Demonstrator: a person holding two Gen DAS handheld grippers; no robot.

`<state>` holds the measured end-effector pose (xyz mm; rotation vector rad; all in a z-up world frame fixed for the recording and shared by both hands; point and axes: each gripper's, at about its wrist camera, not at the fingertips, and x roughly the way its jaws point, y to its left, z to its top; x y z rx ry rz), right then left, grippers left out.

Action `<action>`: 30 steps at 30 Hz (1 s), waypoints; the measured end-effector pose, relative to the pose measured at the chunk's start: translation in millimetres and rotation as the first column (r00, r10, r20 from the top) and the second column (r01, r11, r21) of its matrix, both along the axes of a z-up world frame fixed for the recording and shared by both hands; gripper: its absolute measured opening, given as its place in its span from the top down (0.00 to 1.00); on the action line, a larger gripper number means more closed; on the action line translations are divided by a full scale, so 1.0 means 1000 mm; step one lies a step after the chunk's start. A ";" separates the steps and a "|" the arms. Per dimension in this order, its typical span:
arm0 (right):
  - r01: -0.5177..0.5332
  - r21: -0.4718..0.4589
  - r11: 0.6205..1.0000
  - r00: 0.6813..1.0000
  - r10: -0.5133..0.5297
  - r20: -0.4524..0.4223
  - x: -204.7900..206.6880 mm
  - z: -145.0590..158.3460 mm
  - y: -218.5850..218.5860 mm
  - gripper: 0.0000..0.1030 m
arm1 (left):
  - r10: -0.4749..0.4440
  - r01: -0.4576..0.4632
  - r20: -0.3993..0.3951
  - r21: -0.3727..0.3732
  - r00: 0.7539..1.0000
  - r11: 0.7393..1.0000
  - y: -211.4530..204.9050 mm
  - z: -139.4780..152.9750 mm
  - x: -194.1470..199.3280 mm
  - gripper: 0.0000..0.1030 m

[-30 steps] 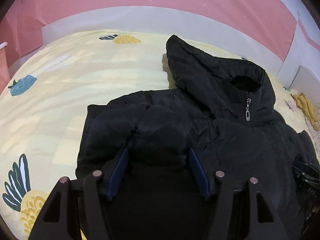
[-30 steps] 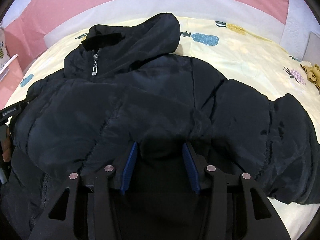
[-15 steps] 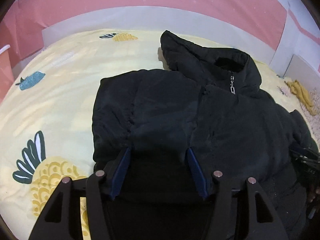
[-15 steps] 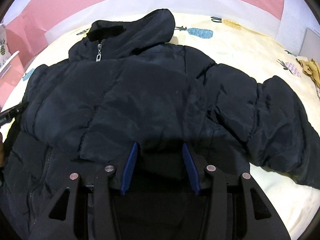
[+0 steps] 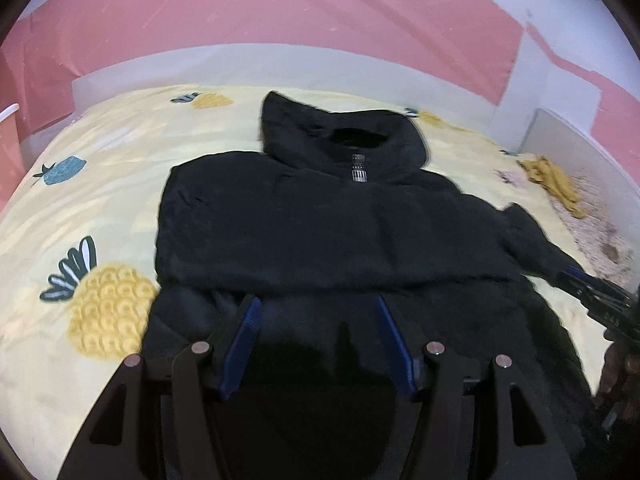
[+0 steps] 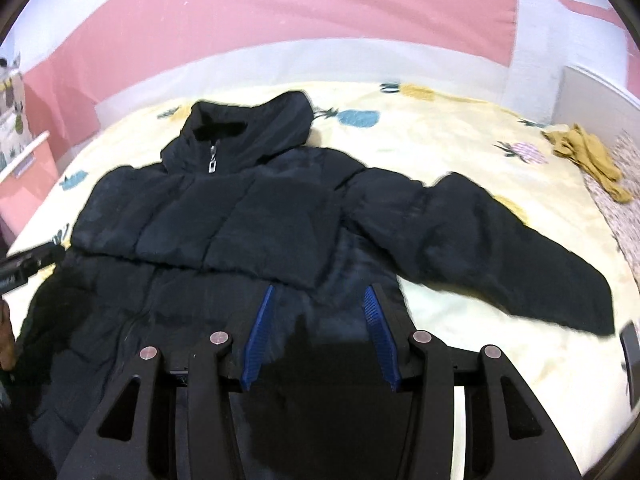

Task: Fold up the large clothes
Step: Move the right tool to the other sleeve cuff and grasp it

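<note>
My left tool point(image 5: 318, 312) fills the lower centre of its view, angled downward, blue pads point(image 5: 242, 344) spread apart with dark fabric bunched between them. My right tool point(image 6: 318, 304) sits the same way in its own view, blue pads point(image 6: 258, 336) apart around a dark fold.

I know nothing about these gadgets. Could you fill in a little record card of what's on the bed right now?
Garment: black hooded puffer jacket, front up, zipped to the collar
Surface: yellow pineapple-print bedsheet
Sleeve: one sleeve stretched out sideways
Left gripper: black fabric between its pads, seemingly gripped
Right gripper: likewise
Other item: mustard-yellow cloth near the bed's far corner
Backdrop: pink wall
</note>
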<state>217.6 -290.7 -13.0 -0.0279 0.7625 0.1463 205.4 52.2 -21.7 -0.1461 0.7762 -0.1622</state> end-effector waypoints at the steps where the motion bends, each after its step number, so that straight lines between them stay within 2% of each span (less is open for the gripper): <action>1: 0.015 0.011 1.000 1.000 -0.015 0.003 -0.010 0.002 -0.008 0.54 | -0.006 0.006 0.008 -0.004 1.000 1.000 -0.005 0.003 -0.009 0.41; 6: 0.068 0.026 0.997 0.998 -0.068 -0.001 -0.044 0.004 -0.034 0.54 | -0.018 0.018 0.025 -0.003 1.000 1.000 -0.026 0.011 -0.043 0.41; 12: 0.133 0.055 0.990 0.991 -0.133 -0.008 -0.065 0.003 -0.063 0.54 | -0.040 0.040 0.022 -0.012 0.999 0.999 -0.041 0.014 -0.056 0.41; 23: 0.246 0.115 0.962 0.969 -0.246 -0.020 -0.054 -0.007 -0.114 0.54 | -0.043 0.043 0.037 0.023 0.998 0.999 -0.059 0.023 -0.039 0.39; 26: 0.294 0.140 0.946 0.956 -0.292 -0.038 -0.045 -0.014 -0.137 0.53 | -0.047 0.045 0.047 0.036 0.998 0.998 -0.061 0.026 -0.029 0.37; 30: 0.383 0.187 0.905 0.924 -0.373 -0.085 -0.028 -0.032 -0.179 0.53 | -0.045 0.042 0.059 0.051 0.997 0.998 -0.062 0.028 -0.016 0.36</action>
